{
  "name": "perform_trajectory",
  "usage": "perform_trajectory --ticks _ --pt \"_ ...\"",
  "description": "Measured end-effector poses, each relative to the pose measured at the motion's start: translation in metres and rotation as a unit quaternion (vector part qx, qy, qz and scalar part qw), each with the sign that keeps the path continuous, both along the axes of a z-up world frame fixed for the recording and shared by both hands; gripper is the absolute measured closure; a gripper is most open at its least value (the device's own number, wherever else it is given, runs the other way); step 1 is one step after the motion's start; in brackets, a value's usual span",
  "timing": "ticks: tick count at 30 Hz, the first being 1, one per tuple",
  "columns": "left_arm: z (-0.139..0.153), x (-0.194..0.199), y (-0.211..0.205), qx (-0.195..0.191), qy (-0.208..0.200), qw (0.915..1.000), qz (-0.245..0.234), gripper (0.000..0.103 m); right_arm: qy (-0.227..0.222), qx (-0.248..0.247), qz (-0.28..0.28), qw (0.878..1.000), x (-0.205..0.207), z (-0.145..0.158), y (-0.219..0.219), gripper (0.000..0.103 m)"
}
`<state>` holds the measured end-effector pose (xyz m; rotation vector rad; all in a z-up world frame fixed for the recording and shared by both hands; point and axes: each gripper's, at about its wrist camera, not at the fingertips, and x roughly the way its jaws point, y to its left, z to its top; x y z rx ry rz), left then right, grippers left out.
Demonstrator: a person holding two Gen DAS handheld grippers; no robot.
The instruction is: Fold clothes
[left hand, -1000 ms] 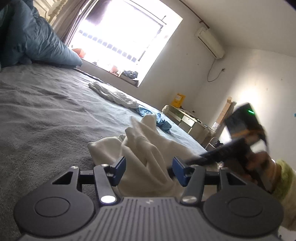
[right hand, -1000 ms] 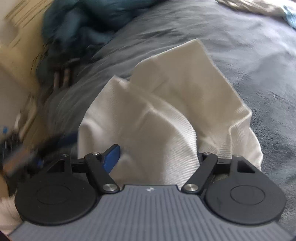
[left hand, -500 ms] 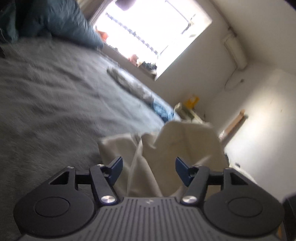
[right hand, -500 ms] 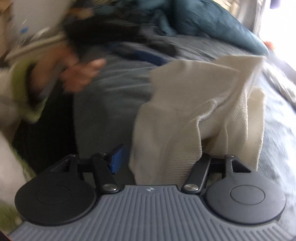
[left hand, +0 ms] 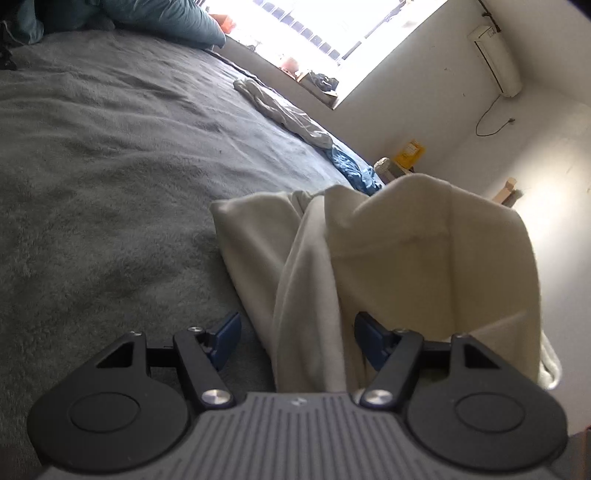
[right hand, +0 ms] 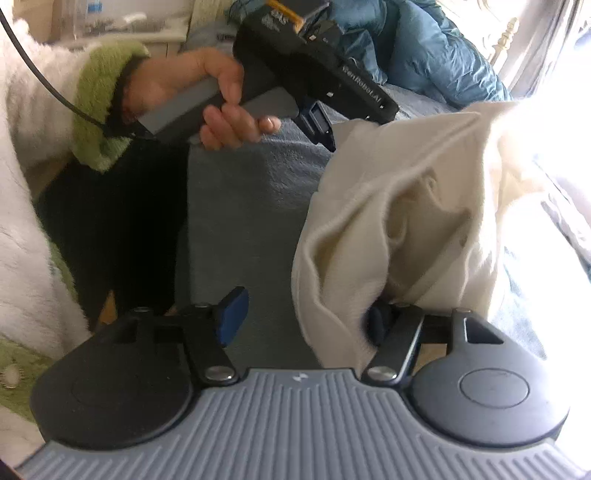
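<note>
A cream knit garment stands bunched up on the grey bed blanket. A fold of it runs down between the blue pads of my left gripper. Those pads stand apart and the left pad is clear of the cloth. In the right wrist view the same garment drapes over the right pad of my right gripper. Its jaws are opening, with cloth between them and the left pad bare. A hand in a green cuff holds the left gripper's handle just above the cloth.
A whitish garment and a blue one lie along the bed's far edge under the window. A teal duvet is heaped at the head end. The near bed edge drops to a dark gap beside the person.
The cream garment rose from a low heap into a tall bunch. The right gripper rolled and swung round to face the person's hand. The left gripper tilted and its jaws widened slightly.
</note>
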<state>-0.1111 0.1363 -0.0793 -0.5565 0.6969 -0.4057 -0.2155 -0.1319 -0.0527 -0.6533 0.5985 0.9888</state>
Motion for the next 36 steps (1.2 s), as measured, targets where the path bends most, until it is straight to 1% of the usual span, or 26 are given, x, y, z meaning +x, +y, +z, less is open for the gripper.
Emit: perform_trajectory --ticks 2,4,6,8,10,12,13,15,16,18,20,21,23,24,25,26,27,28,29,30,31,33,36 --pt "-0.001 0.005 -0.002 0.003 -0.003 1.0000 0.001 0.039 0.021 0.023 -0.004 1.000 0.000 0.009 -0.011 0.038" --pt "-0.003 0.011 -0.005 0.003 -0.003 1.0000 -0.004 0.045 0.039 0.054 -0.013 0.998 0.001 0.023 -0.022 0.038" --pt "-0.006 0.014 -0.008 -0.002 0.000 1.0000 -0.008 0.045 0.052 0.090 -0.026 0.994 0.001 0.040 -0.036 0.038" --pt "-0.008 0.016 -0.012 -0.003 -0.003 0.9999 -0.010 0.045 0.057 0.138 -0.043 0.988 0.004 0.063 -0.050 0.037" --pt "-0.009 0.013 -0.015 0.005 -0.014 0.9998 -0.010 0.045 0.061 0.196 -0.059 0.977 0.017 0.088 -0.061 0.033" --pt "-0.009 0.008 -0.018 0.008 -0.023 0.9997 -0.011 0.046 0.062 0.261 -0.081 0.960 0.034 0.108 -0.063 0.023" --pt "-0.009 0.006 -0.019 0.009 -0.027 0.9995 -0.011 0.047 0.064 0.279 -0.093 0.954 0.047 0.113 -0.058 0.021" --pt "-0.008 0.002 -0.024 0.018 -0.035 0.9991 -0.016 0.047 0.068 0.312 -0.115 0.941 0.070 0.125 -0.047 0.020" --pt "-0.007 0.000 -0.027 0.023 -0.040 0.9987 -0.020 0.047 0.061 0.309 -0.123 0.941 0.083 0.128 -0.034 0.020" --pt "-0.005 -0.004 -0.034 0.037 -0.049 0.9977 -0.028 0.047 0.036 0.279 -0.146 0.948 0.109 0.130 -0.004 0.020" --pt "-0.004 -0.007 -0.039 0.048 -0.057 0.9966 -0.034 0.047 0.038 0.253 -0.176 0.951 0.143 0.121 0.029 0.020" --pt "-0.003 -0.009 -0.042 0.054 -0.060 0.9961 -0.035 0.047 0.052 0.239 -0.195 0.950 0.162 0.113 0.043 0.020" --pt "-0.003 -0.010 -0.042 0.056 -0.063 0.9958 -0.037 0.047 0.090 0.201 -0.235 0.947 0.187 0.093 0.061 0.020" --pt "-0.003 -0.011 -0.040 0.056 -0.063 0.9957 -0.038 0.047 0.112 0.182 -0.251 0.944 0.200 0.082 0.068 0.022" --pt "-0.004 -0.011 -0.039 0.055 -0.063 0.9957 -0.040 0.047 0.135 0.171 -0.260 0.941 0.205 0.072 0.065 0.026" --pt "-0.004 -0.011 -0.038 0.053 -0.063 0.9957 -0.042 0.047 0.151 0.170 -0.264 0.937 0.201 0.065 0.060 0.042" --pt "-0.004 -0.009 -0.036 0.047 -0.061 0.9961 -0.043 0.046 0.166 0.170 -0.266 0.934 0.195 0.059 0.055 0.054" --pt "-0.005 -0.008 -0.033 0.042 -0.059 0.9964 -0.043 0.042 0.180 0.171 -0.268 0.931 0.190 0.052 0.050 0.057" --pt "-0.005 -0.006 -0.030 0.032 -0.055 0.9971 -0.042 0.040 0.184 0.174 -0.268 0.930 0.184 0.047 0.050 0.068" --pt "-0.006 -0.004 -0.027 0.019 -0.053 0.9977 -0.038 0.039 0.181 0.171 -0.268 0.931 0.180 0.047 0.045 0.082" --pt "-0.006 -0.002 -0.024 0.011 -0.051 0.9981 -0.033 0.039 0.174 0.168 -0.271 0.932 0.176 0.045 0.042 0.086" --pt "-0.006 0.002 -0.020 -0.001 -0.047 0.9986 -0.024 0.039 0.158 0.162 -0.280 0.933 0.168 0.041 0.038 0.092" --pt "-0.004 0.007 -0.019 0.000 -0.042 0.9990 -0.013 0.040 0.113 0.158 -0.310 0.931 0.157 0.039 0.019 0.093"
